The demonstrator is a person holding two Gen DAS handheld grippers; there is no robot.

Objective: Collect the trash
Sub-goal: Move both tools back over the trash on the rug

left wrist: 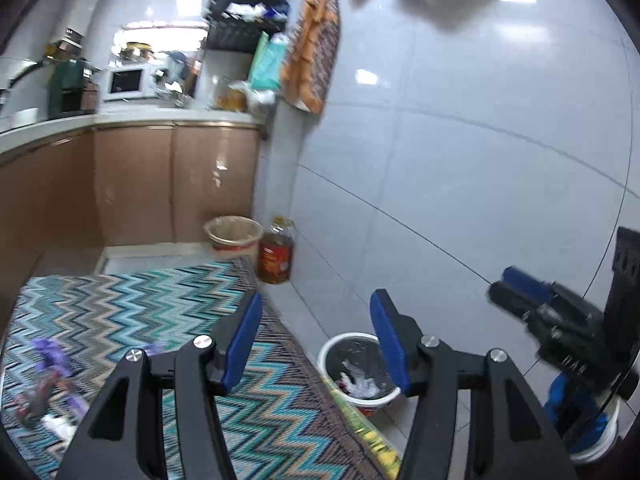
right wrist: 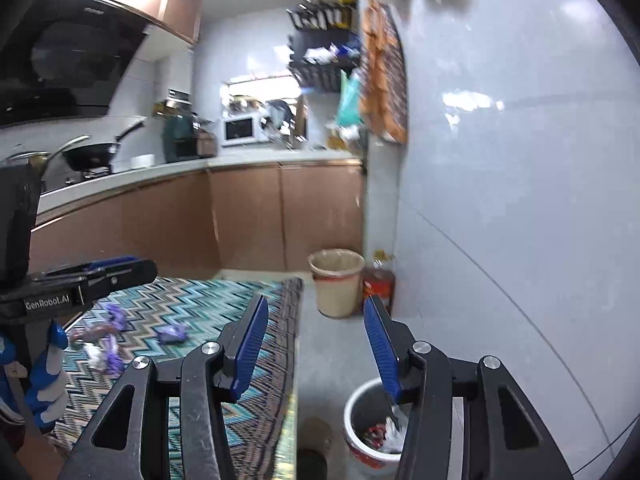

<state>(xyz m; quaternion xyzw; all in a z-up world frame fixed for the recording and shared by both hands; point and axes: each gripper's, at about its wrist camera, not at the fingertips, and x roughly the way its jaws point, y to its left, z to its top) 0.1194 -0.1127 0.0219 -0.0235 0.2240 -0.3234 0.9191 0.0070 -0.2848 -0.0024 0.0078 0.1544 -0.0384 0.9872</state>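
Both grippers fill the foreground: the left gripper (left wrist: 316, 340) and the right gripper (right wrist: 316, 350) each show their blue pads parted with nothing between them, so both are released and empty. Behind them, in descending order of size, come the pale tiled wall (left wrist: 460, 160), the brown cabinets (left wrist: 160, 184) under the desk (left wrist: 128, 118), and the zigzag-patterned rug (left wrist: 132, 308) on the floor. Two bins stand off the rug's right edge: a beige, bag-lined bin (right wrist: 337, 280) at the far end beside an oil bottle (right wrist: 379, 282), and a white bin with a dark liner (left wrist: 352, 372) close below the grippers, already holding crumpled white and red scraps. The task's things are the purple wrappers (right wrist: 172, 334) and the white scraps (right wrist: 94, 354) scattered on the near left part of the rug, well apart from both bins; motion blur hides their exact shapes. Judged from their crinkled look, the wrappers are thin film: very light, soft, with no stiffness to resist the pads, not fragile, and probably somewhat slippery. A pinch across a raised fold or bunched middle should hold better than one on a flat edge lying against the pile, where the pads might catch rug fibres instead. The white scraps look like tissue or thin plastic, equally light, and may tear or slip free if only a corner is taken. A gloved hand (right wrist: 50, 376) carries the left gripper at the right wrist view's left margin.
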